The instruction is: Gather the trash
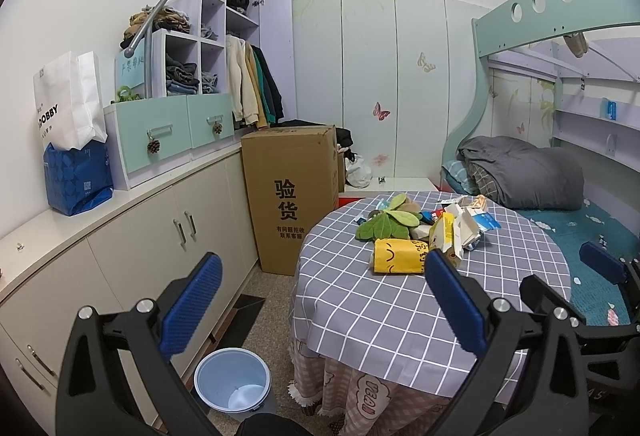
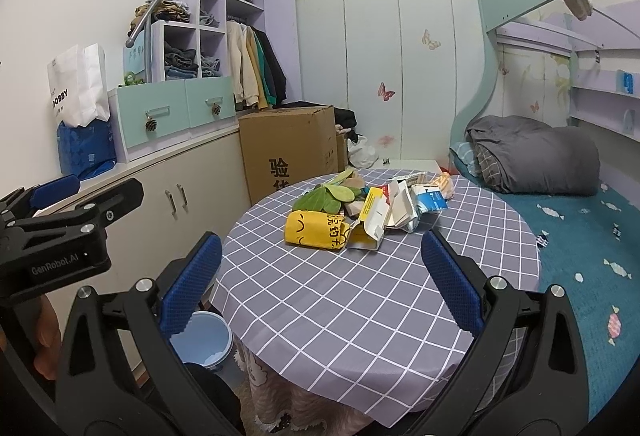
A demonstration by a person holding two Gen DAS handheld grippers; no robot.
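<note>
Both the left gripper point(image 1: 322, 300) and right gripper point(image 2: 320, 282) are held with jaws spread, empty, before trash point(image 2: 372, 212) piled on the counter point(image 2: 360, 300).

occlusions, both wrist views
bin point(image 2: 204, 340) half behind the right gripper's finger point(image 2: 188, 284); carton point(image 2: 280, 156) print cut by table point(image 2: 360, 296); shelf label point(image 1: 134, 70) unreadable.

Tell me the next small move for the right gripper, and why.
Probably ease the right gripper forward toward the yellow crumpled paper bag, the nearest piece of the trash pile on the grey checked tablecloth. Its jaws stand wide open and empty, short of the pile, and the light blue plastic bin waits on the floor.
</note>
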